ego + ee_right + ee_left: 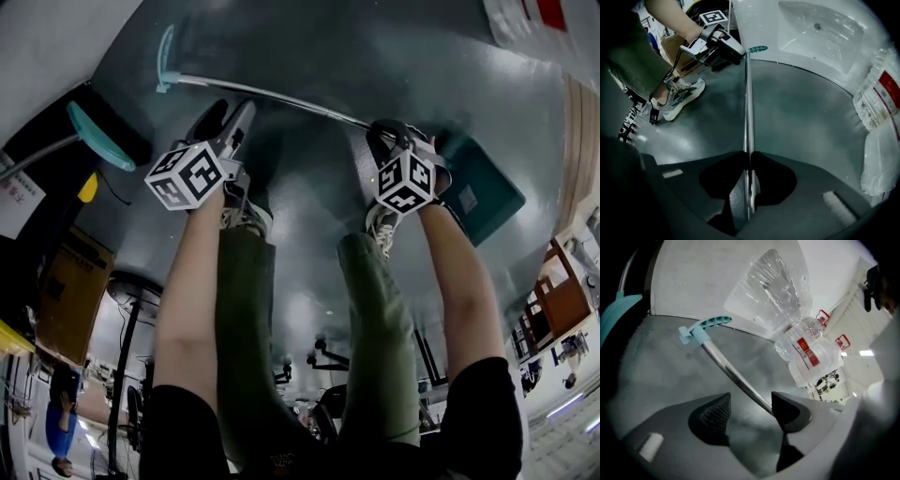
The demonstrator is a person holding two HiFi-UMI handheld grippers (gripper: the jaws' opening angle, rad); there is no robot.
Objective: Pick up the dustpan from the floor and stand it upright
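- Open floor (328, 47) past the dustpan handle (272, 97), loads of room to come in from that side.
- My shoes (246, 217) sit just behind the handle, so it's tight there.
- White wall (693, 277) and the wrapped bottles (806, 352) box in the far end.
- Cardboard box (66, 281) crowds my left.

Teal dustpan (495, 183) with pale label lay on dark floor (309, 187), right of centre in head view, not upright. Long silver handle (281, 97) ran toward upper left, ended in teal grip (166, 58).
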